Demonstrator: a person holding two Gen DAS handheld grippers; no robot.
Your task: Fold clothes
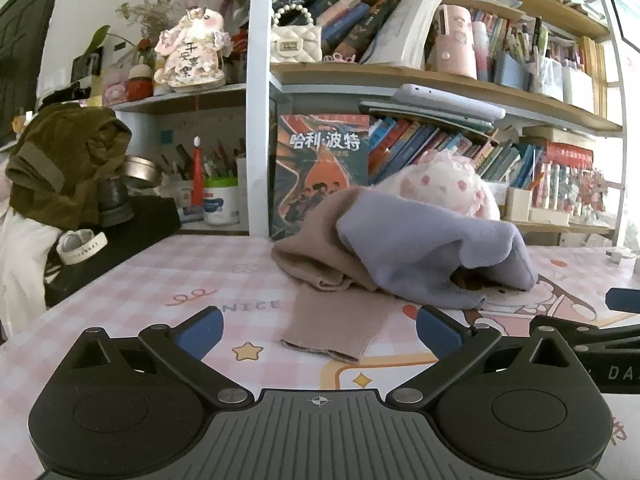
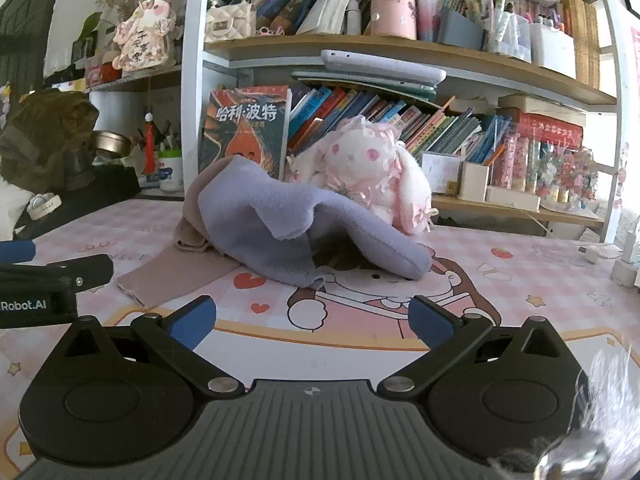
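Note:
A crumpled lavender garment (image 1: 432,256) lies heaped on a beige garment (image 1: 316,264) on the pink checked table mat (image 1: 140,292). A beige sleeve or leg (image 1: 336,320) stretches toward me. My left gripper (image 1: 320,332) is open and empty, just short of the beige cuff. In the right wrist view the lavender garment (image 2: 280,224) and the beige one (image 2: 172,280) lie ahead and to the left. My right gripper (image 2: 312,320) is open and empty over the mat's cartoon print, short of the heap.
A white and pink plush toy (image 2: 372,168) sits behind the clothes. A loaded bookshelf (image 1: 440,80) stands at the table's back. An olive garment (image 1: 68,164) and a white watch (image 1: 80,246) are at the left. Chargers (image 2: 624,256) lie at the right edge.

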